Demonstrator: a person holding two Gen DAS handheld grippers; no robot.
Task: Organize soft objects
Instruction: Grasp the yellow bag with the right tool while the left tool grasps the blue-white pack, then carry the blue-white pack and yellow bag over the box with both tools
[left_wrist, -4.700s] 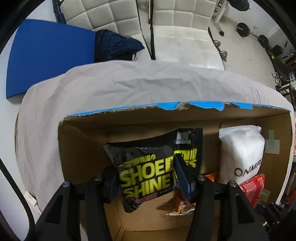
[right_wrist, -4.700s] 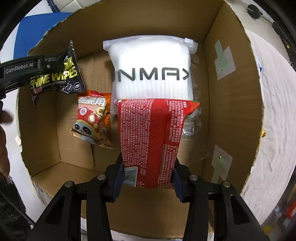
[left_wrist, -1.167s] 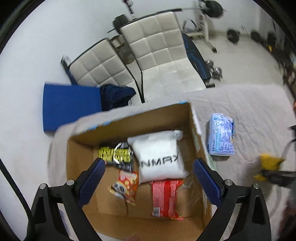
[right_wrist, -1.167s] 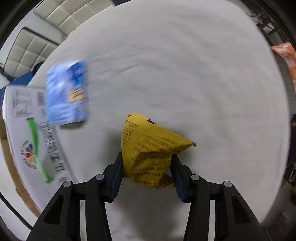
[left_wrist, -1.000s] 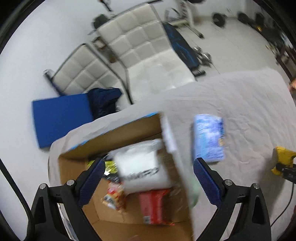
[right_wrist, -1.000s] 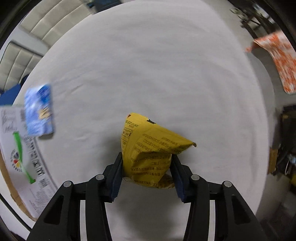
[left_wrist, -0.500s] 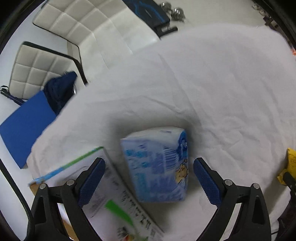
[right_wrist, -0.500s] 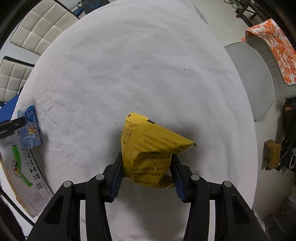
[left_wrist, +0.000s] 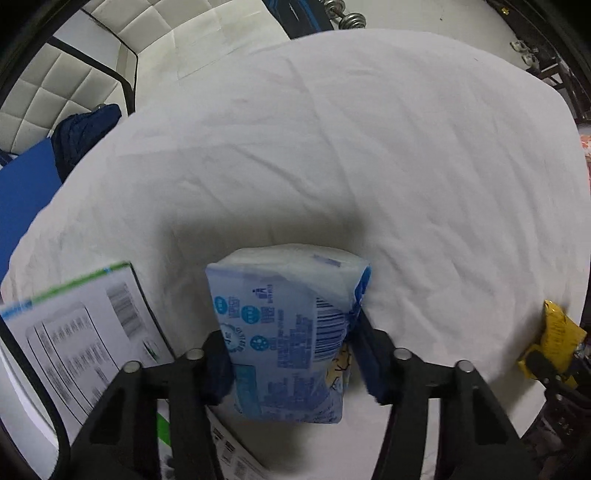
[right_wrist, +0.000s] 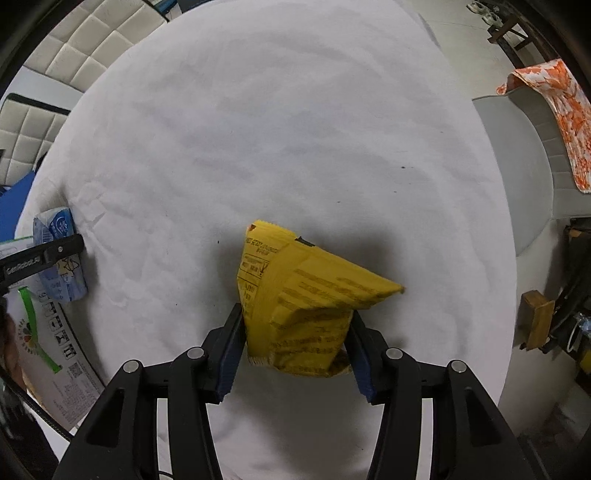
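A blue and white soft pack (left_wrist: 284, 325) lies on the white-clothed table (left_wrist: 369, 147), just right of the box flap. My left gripper (left_wrist: 291, 350) points down over the pack; its jaws are closing and both pads press the pack's sides. A crumpled yellow packet (right_wrist: 303, 295) sits between the pads of my right gripper (right_wrist: 295, 332), whose jaws are opening while still touching it. The right wrist view shows the blue pack (right_wrist: 59, 266) at the far left, and the left wrist view shows the yellow packet (left_wrist: 554, 343) at the far right.
A white printed flap of the cardboard box (left_wrist: 81, 332) lies at the table's left end. Behind the table stand white quilted chairs (left_wrist: 55, 92), a blue mat (left_wrist: 22, 192) and dark cloth (left_wrist: 81, 136). An orange patterned cloth (right_wrist: 554, 118) hangs over a grey seat at right.
My left gripper swung from above the box, came down around the blue pack and closed on it. The right gripper drifted away from the box, still carrying the yellow packet.
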